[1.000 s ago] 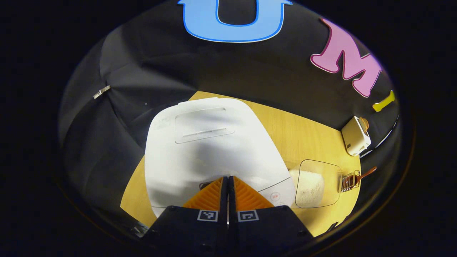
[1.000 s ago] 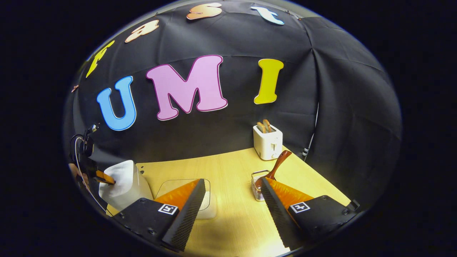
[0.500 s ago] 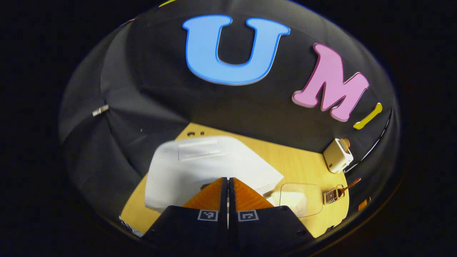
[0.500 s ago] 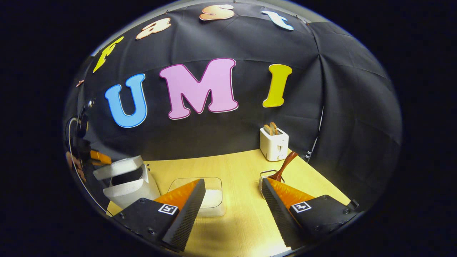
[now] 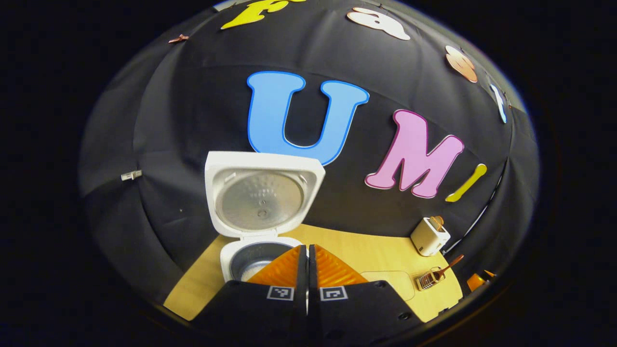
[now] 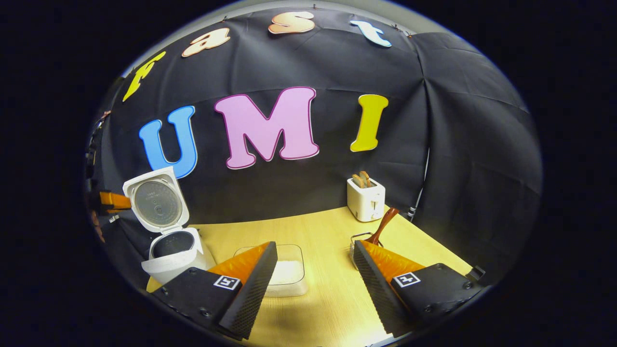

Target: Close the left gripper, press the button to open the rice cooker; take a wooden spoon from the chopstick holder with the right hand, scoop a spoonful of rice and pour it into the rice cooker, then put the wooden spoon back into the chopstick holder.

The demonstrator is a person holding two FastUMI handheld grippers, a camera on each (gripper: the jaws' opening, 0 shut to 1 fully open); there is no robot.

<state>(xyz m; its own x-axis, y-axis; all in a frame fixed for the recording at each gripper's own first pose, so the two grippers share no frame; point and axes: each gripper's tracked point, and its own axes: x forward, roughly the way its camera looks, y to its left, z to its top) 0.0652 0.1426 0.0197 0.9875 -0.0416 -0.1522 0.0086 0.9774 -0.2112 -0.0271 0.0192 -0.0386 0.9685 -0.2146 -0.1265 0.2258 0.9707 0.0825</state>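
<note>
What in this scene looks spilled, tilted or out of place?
Nothing stands out. The rice cooker stands with its lid open, the rice box lies flat on the table, and the wooden spoon leans in the chopstick holder.

1. Rice cooker (image 5: 250, 255) — in the left gripper view its front and button lie behind the left gripper (image 5: 307, 250); pot contents too dim to tell.
2. Clear rice container (image 6: 289, 274) — near corner covered by a finger of the right gripper (image 6: 313, 255) (right gripper view).
3. Chopstick holder (image 6: 355, 243) — lower part hidden behind the other finger.
4. Wooden spoon (image 6: 383, 224) — bowl end out of sight inside the holder.
5. Toaster (image 5: 429, 236) — too small in the left gripper view to make out its controls.
</note>
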